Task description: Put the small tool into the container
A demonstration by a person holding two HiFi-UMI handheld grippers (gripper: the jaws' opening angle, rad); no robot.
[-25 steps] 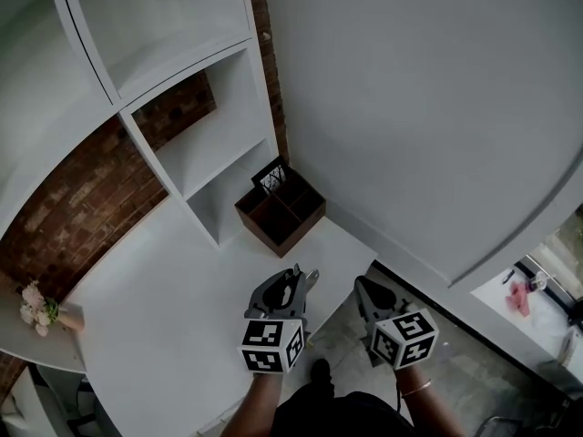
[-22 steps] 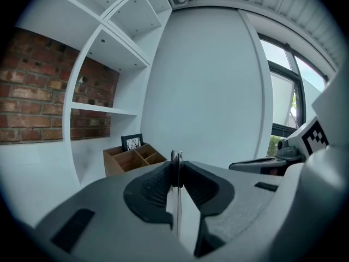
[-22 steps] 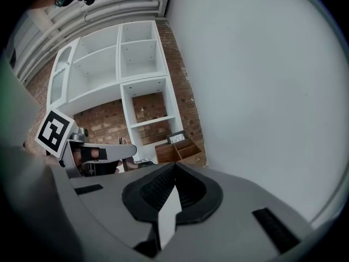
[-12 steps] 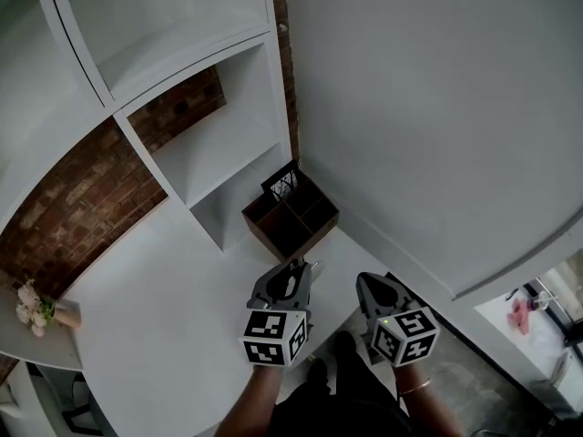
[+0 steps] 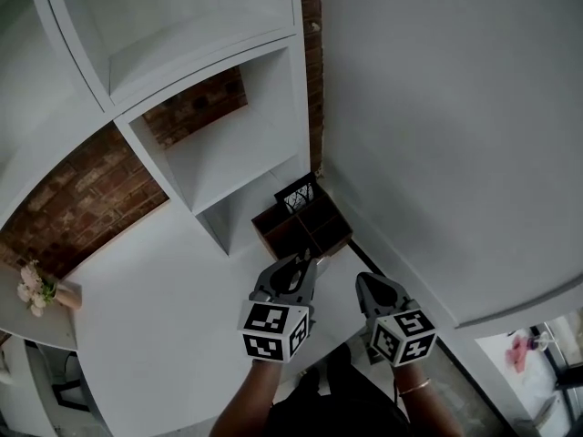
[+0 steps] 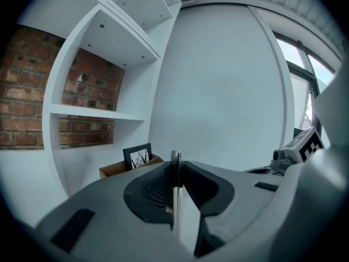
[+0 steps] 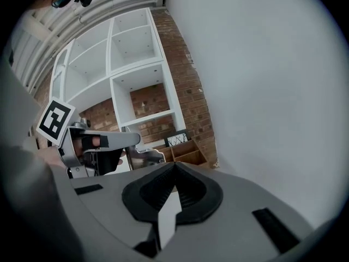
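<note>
A brown wooden container [image 5: 314,230] with several compartments stands on the white table against the wall, and a small framed picture [image 5: 297,195] leans in its back compartment. My left gripper [image 5: 297,269] is just in front of the container, shut on a thin silvery small tool [image 6: 176,158] that sticks up edge-on between the jaws. The container [image 6: 126,167] shows low beyond those jaws. My right gripper [image 5: 369,287] hangs beside the left one, off the table's edge, shut with nothing in it. In the right gripper view the left gripper [image 7: 103,146] and the container [image 7: 184,152] lie ahead.
White shelf units [image 5: 209,144] with a brick back rise behind the container. A plain white wall [image 5: 437,126] closes the right side. A small bunch of pink flowers [image 5: 35,291] sits at the table's far left. The white tabletop [image 5: 164,289] spreads left of the grippers.
Both grippers have come closer to the container, the left one with the tool now almost at its front edge. The view has swung a little right.
</note>
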